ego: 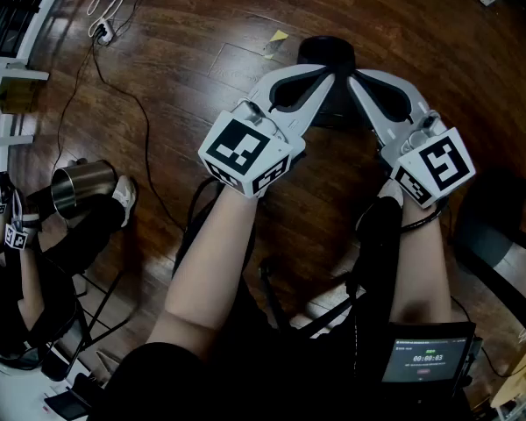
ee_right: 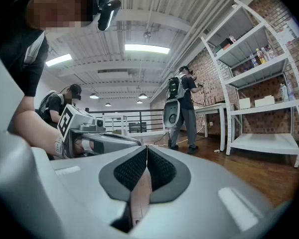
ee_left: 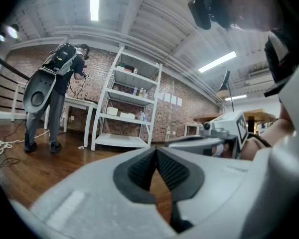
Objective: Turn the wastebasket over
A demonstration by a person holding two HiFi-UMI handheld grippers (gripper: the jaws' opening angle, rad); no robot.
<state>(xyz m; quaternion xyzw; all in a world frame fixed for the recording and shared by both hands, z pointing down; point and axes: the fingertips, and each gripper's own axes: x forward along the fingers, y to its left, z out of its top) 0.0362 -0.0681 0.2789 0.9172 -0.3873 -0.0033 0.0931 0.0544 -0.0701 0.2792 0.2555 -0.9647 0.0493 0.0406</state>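
Note:
A black round thing [ego: 326,53], apparently the wastebasket, stands on the wooden floor in the head view, mostly hidden behind both grippers' jaws. My left gripper [ego: 326,75] and right gripper [ego: 354,77] are held level above it, their tips nearly meeting. Both are shut with nothing between the pads. In the left gripper view the left gripper [ee_left: 156,150] has its ribbed pads closed together, and the right gripper's marker cube [ee_left: 235,126] shows beyond it. The right gripper [ee_right: 147,148] in its own view is closed too, with the left gripper's cube [ee_right: 70,123] at left. Neither gripper view shows the basket.
A shiny metal can [ego: 77,188] lies at the left beside a seated person. Cables [ego: 114,11] and a yellow scrap [ego: 279,36] lie on the floor. A white shelf rack [ee_left: 132,108] and a standing person with a backpack [ee_right: 182,103] are farther off. A small screen [ego: 425,358] sits at my waist.

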